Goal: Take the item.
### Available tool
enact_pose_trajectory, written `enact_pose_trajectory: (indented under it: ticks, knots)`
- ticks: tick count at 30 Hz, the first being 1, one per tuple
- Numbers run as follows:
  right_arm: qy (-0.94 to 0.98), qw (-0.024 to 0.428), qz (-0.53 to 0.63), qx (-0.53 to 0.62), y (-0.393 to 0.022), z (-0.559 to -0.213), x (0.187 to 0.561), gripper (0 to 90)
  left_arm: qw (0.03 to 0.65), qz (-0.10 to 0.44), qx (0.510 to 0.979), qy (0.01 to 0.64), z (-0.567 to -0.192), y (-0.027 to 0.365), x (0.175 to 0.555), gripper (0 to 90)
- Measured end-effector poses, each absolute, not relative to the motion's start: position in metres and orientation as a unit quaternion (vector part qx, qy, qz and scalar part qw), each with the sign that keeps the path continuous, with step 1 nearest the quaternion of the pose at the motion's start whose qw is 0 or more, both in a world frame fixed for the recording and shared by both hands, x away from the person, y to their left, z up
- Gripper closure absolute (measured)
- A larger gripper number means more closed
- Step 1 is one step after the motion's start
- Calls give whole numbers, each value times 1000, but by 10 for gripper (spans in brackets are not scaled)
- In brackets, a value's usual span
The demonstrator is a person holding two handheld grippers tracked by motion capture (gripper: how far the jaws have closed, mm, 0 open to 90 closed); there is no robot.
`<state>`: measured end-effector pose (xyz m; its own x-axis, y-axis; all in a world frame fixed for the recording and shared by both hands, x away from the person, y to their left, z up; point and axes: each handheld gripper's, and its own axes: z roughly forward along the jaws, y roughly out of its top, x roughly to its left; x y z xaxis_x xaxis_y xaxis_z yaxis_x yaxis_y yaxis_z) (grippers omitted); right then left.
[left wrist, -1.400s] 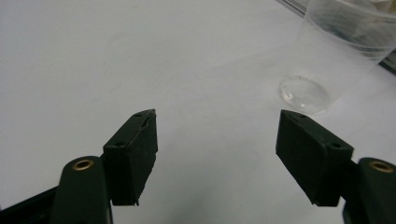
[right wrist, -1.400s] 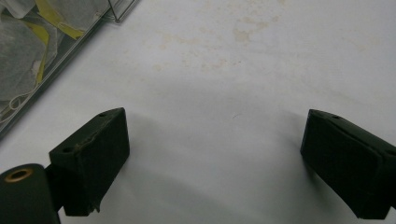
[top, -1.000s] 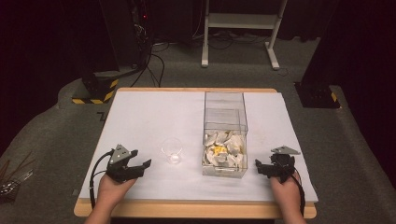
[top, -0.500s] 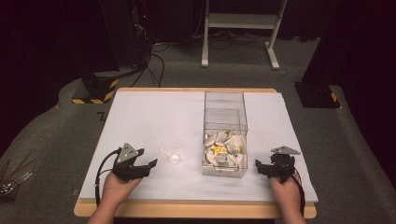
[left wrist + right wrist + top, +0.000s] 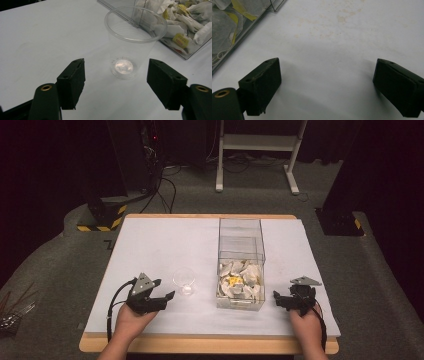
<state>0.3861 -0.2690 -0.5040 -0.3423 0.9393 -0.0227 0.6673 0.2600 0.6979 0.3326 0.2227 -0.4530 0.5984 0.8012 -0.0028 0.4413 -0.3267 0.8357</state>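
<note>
A clear plastic cup (image 5: 184, 281) (image 5: 132, 45) stands upright and empty on the white table (image 5: 150, 245), left of a clear plastic box (image 5: 241, 265) (image 5: 190, 47) that holds several white and yellow tea-bag packets (image 5: 239, 281) (image 5: 180, 40). My left gripper (image 5: 159, 296) (image 5: 117, 82) is open, just short of the cup, its jaws spread wider than the cup's base. My right gripper (image 5: 281, 300) (image 5: 327, 87) is open over bare table right of the box, nothing between its jaws. A corner of the box (image 5: 234, 22) lies at that view's upper left.
The box's far half is a bare compartment (image 5: 241, 236). Faint brown stains (image 5: 342, 17) mark the tabletop ahead of the right gripper. The table's wooden front edge (image 5: 210, 344) runs just behind both hands. Beyond the table are a white stand (image 5: 257, 150) and black equipment (image 5: 115, 175).
My left gripper has moved right and forward toward the cup. The right gripper, the cup and the box have stayed where they were.
</note>
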Motion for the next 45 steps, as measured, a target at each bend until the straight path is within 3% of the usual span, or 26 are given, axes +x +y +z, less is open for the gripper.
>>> enact_pose_trajectory:
  ticks: [45]
  knots:
    - [761, 228, 303, 527, -268, -504, 386, 83, 470, 195, 781, 362, -420, 200, 335, 315]
